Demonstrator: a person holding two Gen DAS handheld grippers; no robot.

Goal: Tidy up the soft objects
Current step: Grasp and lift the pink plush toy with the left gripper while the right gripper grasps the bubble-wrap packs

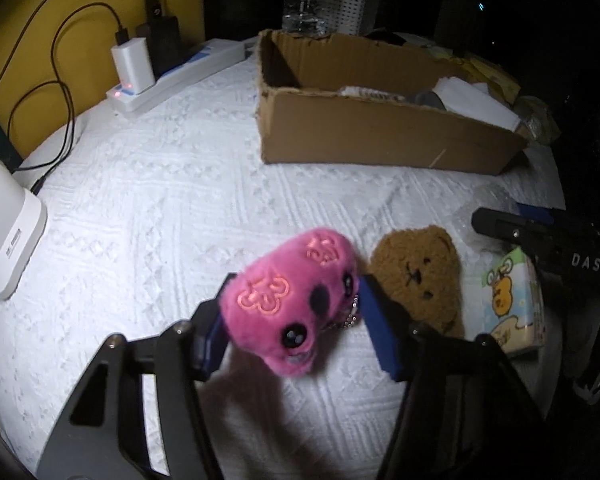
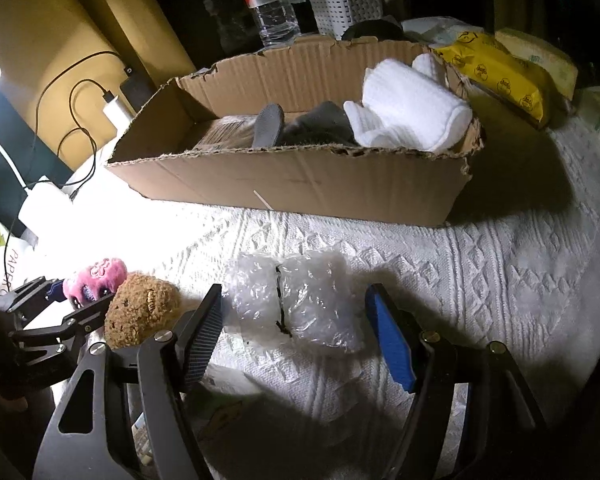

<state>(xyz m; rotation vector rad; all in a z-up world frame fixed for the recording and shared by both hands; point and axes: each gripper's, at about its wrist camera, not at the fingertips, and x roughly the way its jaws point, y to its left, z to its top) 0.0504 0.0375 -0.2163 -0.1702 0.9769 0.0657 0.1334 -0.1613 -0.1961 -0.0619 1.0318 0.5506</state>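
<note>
Roughly midway, we judge. With the cardboard box (image 2: 292,184) as our landmark: white rolled cloth (image 2: 408,108) and something grey (image 2: 320,124) already lie inside it, at its right end, so some sorting looks done. Four soft items are outside the box, all on the near side of it on the white knitted cover (image 1: 180,184). Our left gripper (image 1: 290,320) has its jaws around the pink plush (image 1: 296,300); both blue pads sit against its sides, and it looks clamped, though the grip may be light. The brown bear plush (image 1: 420,276) lies just beside the pink one, touching or nearly so, on the near side of the box. A cartoon tissue pack (image 1: 512,304) sits beyond the bear, further right. Our right gripper (image 2: 296,340) has its jaws apart, straddling the bubble-wrap bundle (image 2: 296,304), which lies in front of the box's middle; pads are not pressing it. Left to do: pink plush, bear, bubble wrap and probably the tissue pack into the box.
</note>
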